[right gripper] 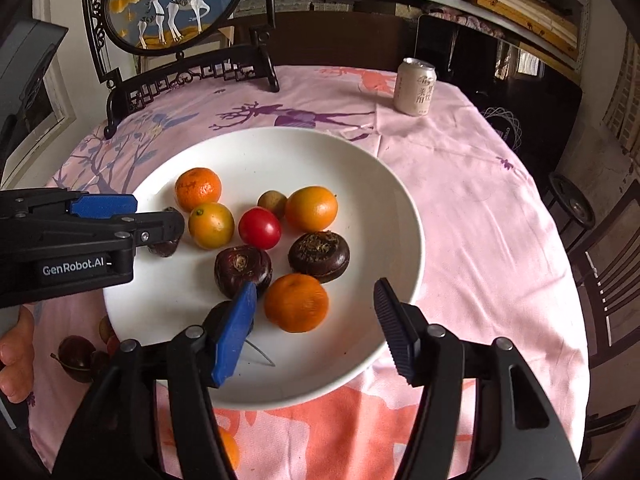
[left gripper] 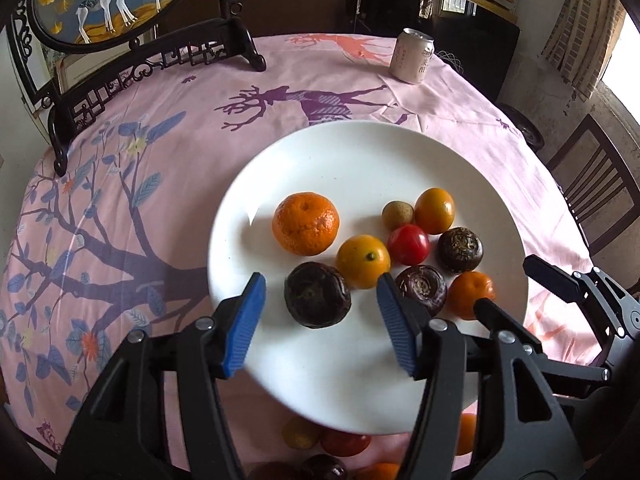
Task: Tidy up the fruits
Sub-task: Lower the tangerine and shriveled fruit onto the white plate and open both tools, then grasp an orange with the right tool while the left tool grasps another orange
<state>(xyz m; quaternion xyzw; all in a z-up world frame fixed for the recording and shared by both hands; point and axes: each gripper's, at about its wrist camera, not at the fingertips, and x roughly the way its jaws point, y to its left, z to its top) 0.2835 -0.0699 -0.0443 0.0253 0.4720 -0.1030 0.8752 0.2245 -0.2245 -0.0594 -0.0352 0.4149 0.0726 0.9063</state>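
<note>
Both grippers point(left gripper: 320, 316) point(right gripper: 316, 320) hung open, empty, over plate point(left gripper: 360, 152). We judged dark water chestnut point(left gripper: 317, 295) between left pads, mandarin point(right gripper: 296, 302) between right's; remaining fruit point(left gripper: 344, 442) lay nearer us.

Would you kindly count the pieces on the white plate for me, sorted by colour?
Orange: 4, at and
Dark purple-brown: 3, at and
Red: 1
Tan: 1
Total on the plate: 9
</note>
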